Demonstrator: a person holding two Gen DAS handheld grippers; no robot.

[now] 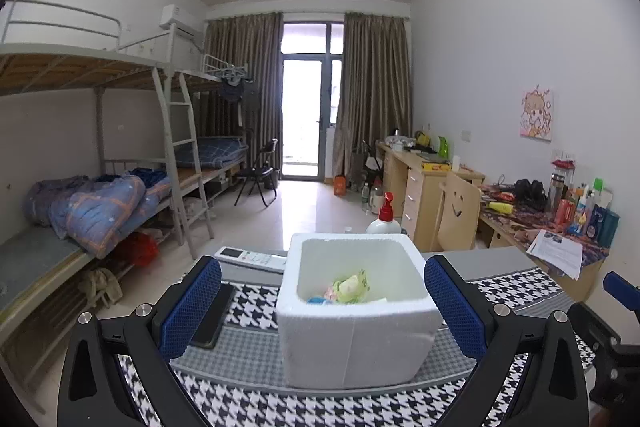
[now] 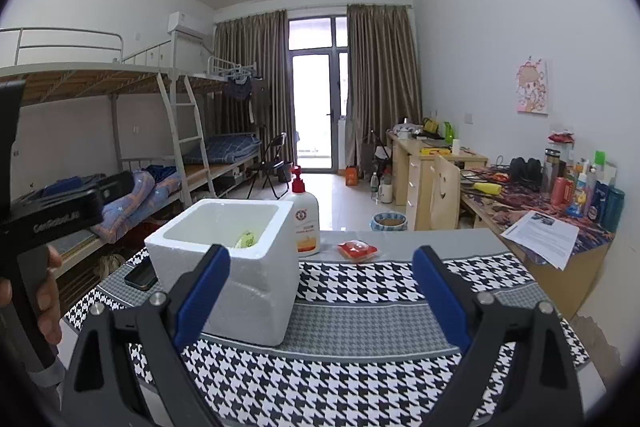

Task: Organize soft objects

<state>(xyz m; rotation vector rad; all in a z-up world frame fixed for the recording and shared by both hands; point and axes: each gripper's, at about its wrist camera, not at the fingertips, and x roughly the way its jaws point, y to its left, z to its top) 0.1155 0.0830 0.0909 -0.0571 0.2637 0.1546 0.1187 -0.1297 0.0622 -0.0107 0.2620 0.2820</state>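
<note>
Foam box mid-surface holds soft packets. One red packet lies loose near far edge, beside soap bottle. Left gripper jaws released, empty, straddling box. Right gripper jaws spread, empty. Likely next: right reaches forward, pinches red packet gently.

Two wrist views, close behind foam box (shared), windowward.
</note>
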